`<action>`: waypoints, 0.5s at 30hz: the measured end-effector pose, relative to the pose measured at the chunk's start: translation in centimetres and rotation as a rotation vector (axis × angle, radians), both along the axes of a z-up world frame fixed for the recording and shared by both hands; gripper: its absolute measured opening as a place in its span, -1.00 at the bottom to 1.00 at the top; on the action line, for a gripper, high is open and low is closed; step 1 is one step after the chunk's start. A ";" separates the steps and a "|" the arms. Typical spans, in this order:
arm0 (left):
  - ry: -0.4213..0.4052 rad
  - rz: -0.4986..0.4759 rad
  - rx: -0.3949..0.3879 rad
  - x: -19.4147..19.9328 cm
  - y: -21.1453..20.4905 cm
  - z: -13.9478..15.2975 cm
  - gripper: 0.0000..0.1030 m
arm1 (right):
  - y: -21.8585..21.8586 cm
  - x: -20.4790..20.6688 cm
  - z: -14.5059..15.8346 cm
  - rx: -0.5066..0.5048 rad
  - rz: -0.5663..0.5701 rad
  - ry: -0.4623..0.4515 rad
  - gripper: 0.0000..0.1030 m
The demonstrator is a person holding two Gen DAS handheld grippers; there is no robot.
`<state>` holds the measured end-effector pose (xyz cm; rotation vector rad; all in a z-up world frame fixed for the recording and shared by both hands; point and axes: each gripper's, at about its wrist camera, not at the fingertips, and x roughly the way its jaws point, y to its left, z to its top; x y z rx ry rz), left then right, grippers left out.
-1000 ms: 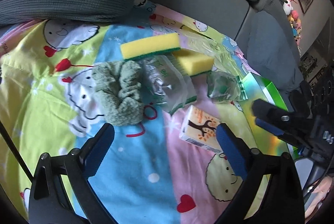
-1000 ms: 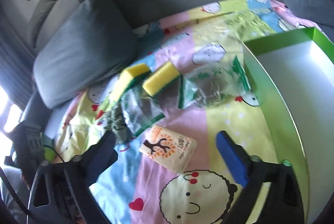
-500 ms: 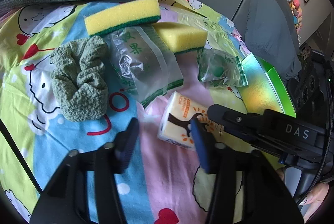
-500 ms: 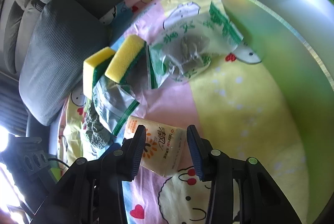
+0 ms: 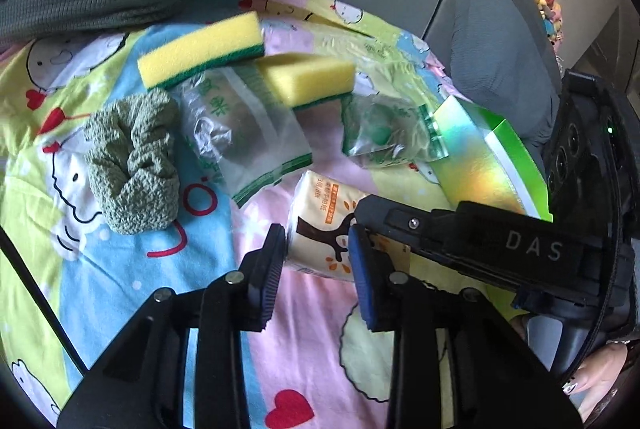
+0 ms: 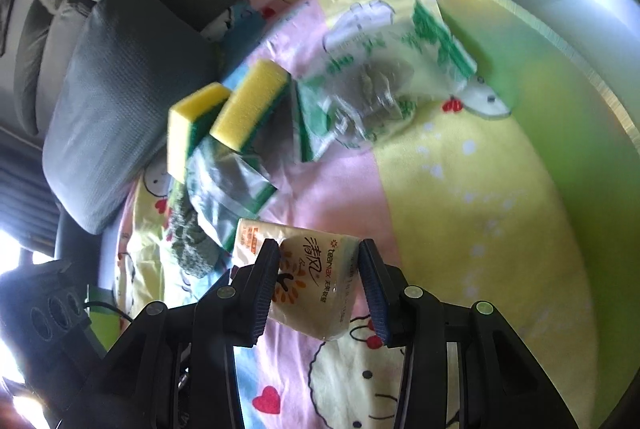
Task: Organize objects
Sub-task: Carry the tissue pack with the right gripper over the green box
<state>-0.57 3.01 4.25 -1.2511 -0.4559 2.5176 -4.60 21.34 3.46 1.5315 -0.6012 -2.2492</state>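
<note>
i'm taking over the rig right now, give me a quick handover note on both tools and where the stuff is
Right tool: jaws on either side of the tissue pack, which looks gripped.
Left tool: jaws narrowed with nothing between them, hovering near the same pack.
On the blanket: green cloth, two yellow sponges, and two plastic bags.
Green box: stands open at the right, and no items are visible inside it.
Done: nothing appears sorted yet.
Left: probably move the pack to the box, then the remaining items.
</note>
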 end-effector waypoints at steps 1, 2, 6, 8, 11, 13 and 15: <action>0.018 0.002 -0.002 0.3 0.1 0.5 -0.40 | 0.2 0.2 0.6 -0.003 0.002 0.023 -0.15; 0.040 0.004 -0.006 0.6 0.3 1.0 -0.40 | 0.2 0.3 1.2 -0.007 0.003 0.040 -0.15; 0.147 0.003 -0.038 1.8 1.8 3.5 -0.40 | 1.2 1.1 3.9 -0.035 0.009 0.130 -0.15; 0.192 0.009 -0.043 2.5 2.4 4.6 -0.41 | 1.8 1.7 5.4 -0.052 0.007 0.181 -0.15; 0.243 0.013 -0.048 3.2 3.3 6.1 -0.39 | 3.1 2.3 6.7 -0.073 -0.008 0.223 -0.15; 0.274 0.004 -0.057 3.5 4.3 6.9 -0.38 | 3.9 2.6 7.5 -0.082 -0.022 0.251 -0.15; 0.305 -0.011 -0.066 3.9 5.3 7.7 -0.38 | 5.1 3.1 8.4 -0.095 -0.047 0.283 -0.14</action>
